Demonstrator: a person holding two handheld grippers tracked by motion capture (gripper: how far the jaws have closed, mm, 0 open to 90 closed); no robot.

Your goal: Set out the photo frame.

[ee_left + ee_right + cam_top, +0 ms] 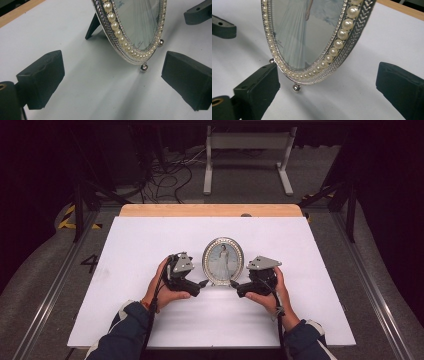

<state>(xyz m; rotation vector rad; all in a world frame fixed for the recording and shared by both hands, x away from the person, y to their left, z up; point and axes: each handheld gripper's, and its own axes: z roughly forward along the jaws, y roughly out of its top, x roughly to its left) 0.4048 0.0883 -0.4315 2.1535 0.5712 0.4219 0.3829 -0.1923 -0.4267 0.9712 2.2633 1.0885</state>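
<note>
An oval silver picture frame (222, 261) rimmed with pearls stands upright on a white board, resting on small ball feet and a dark back prop (93, 27). It holds a picture of a figure in a pale dress. My left gripper (204, 283) sits at its lower left and my right gripper (234, 284) at its lower right, each held in a hand. In the left gripper view the frame (135, 25) has its bottom edge just ahead of the open left gripper (112, 75), untouched by the pads. In the right gripper view the frame (312, 37) stands likewise before the open right gripper (328, 82).
The white board (150, 250) covers a table with a wooden strip (210, 210) along its far edge. Beyond it lie grey floor, loose cables (165, 177) and a white metal stand (247, 142). Each gripper view catches the other gripper's jaw tip (198, 13) (223, 28).
</note>
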